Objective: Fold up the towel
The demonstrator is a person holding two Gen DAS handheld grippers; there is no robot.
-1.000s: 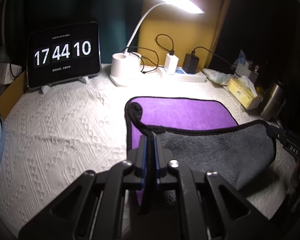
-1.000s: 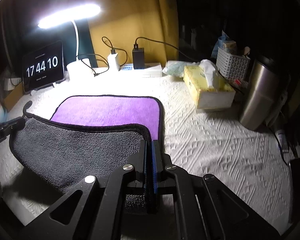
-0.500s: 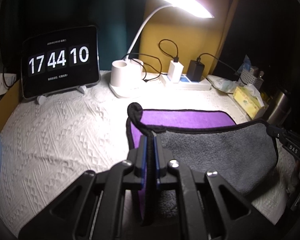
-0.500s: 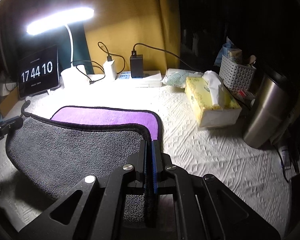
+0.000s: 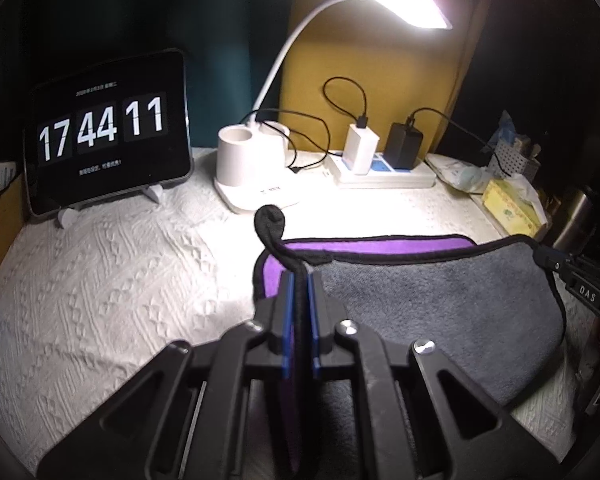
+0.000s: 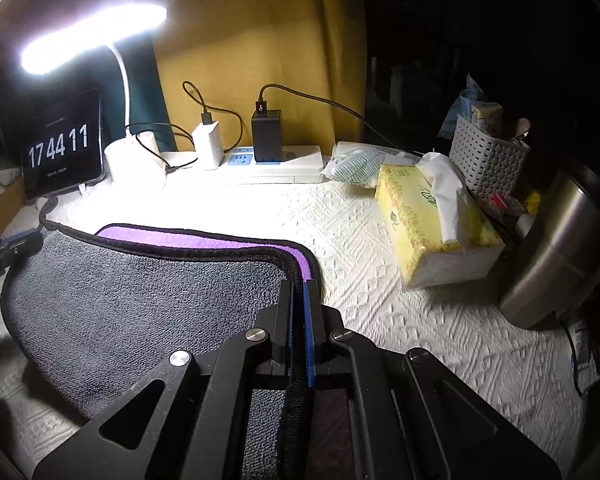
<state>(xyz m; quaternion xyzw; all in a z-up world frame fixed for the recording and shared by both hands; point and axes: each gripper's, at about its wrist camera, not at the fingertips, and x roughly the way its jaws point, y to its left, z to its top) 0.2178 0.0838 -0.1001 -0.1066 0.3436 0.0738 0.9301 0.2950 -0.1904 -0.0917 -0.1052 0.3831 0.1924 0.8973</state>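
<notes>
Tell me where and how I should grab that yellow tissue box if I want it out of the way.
Grip the tissue box across its long sides near the middle, coming from above. It lies flat on the tablecloth, a tissue standing out of the top; the basket and steel tumbler crowd its far side, so a side approach looks tight.

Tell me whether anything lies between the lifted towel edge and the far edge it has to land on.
Nothing visible does. Both tools, left tool and right tool, pinch the towel corners, and only bare purple towel face lies ahead. The lamp base sits beyond the far edge.
</notes>
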